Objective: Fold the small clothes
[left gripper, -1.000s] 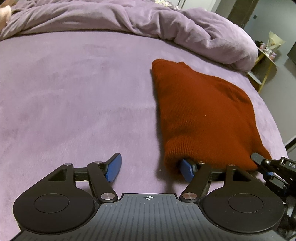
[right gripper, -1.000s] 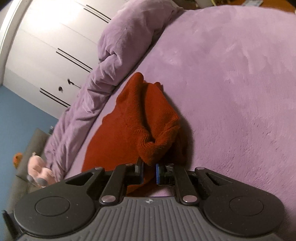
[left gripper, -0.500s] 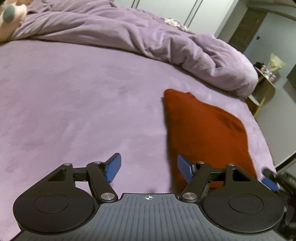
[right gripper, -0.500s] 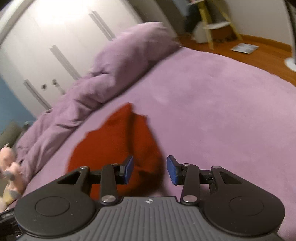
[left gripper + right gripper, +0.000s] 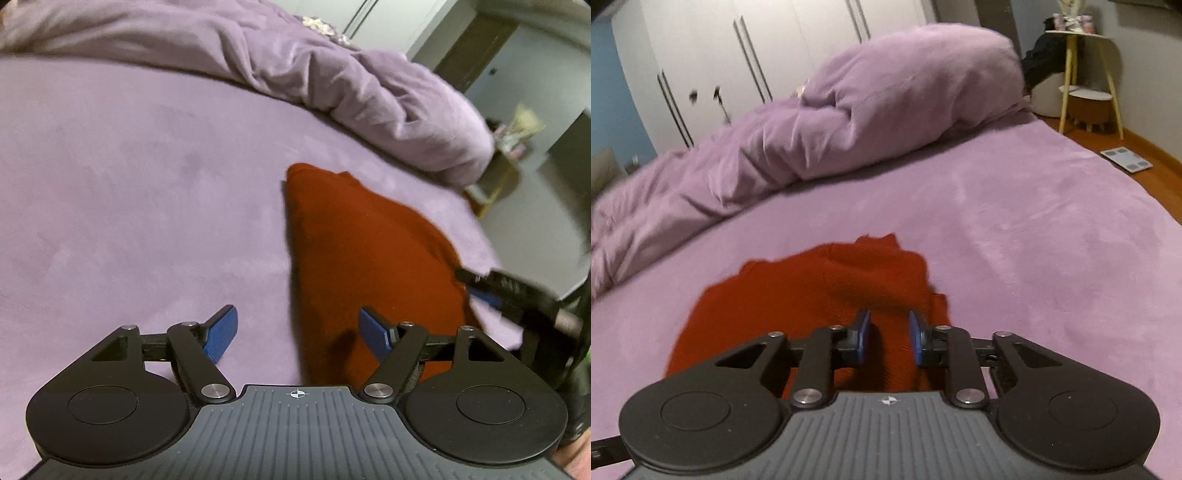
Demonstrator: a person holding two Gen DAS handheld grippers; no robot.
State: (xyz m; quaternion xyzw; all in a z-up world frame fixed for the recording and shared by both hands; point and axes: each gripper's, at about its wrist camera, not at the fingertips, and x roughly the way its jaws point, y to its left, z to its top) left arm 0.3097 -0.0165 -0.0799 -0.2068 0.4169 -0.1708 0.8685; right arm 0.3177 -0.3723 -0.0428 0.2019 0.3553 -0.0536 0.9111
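My red top (image 5: 369, 254) is lying folded on the purple bed (image 5: 129, 192), in front of the heaped blanket (image 5: 871, 110), and I am thinking about what could go wrong now. The fold is looking soft and a bit lumpy at the edge near me, so I am guessing it could flop open again if I bump it. My right tongs (image 5: 888, 338) are hanging just over that near edge, and a pad (image 5: 863, 332) could catch the knit and drag the top layer back with it. My left tongs (image 5: 301, 334) are sitting right at the left edge of the top, so a careless push there could shove it crooked or wrinkle it. The bed is soft too, so pressing down could make the cloth bunch up. Now the tongs: my left tongs are standing wide apart and are holding nothing, with one pad over the bed and the other over the red cloth. My right tongs have just been opening; they are standing partly apart, with red cloth showing in the gap, but they are not pinching it.
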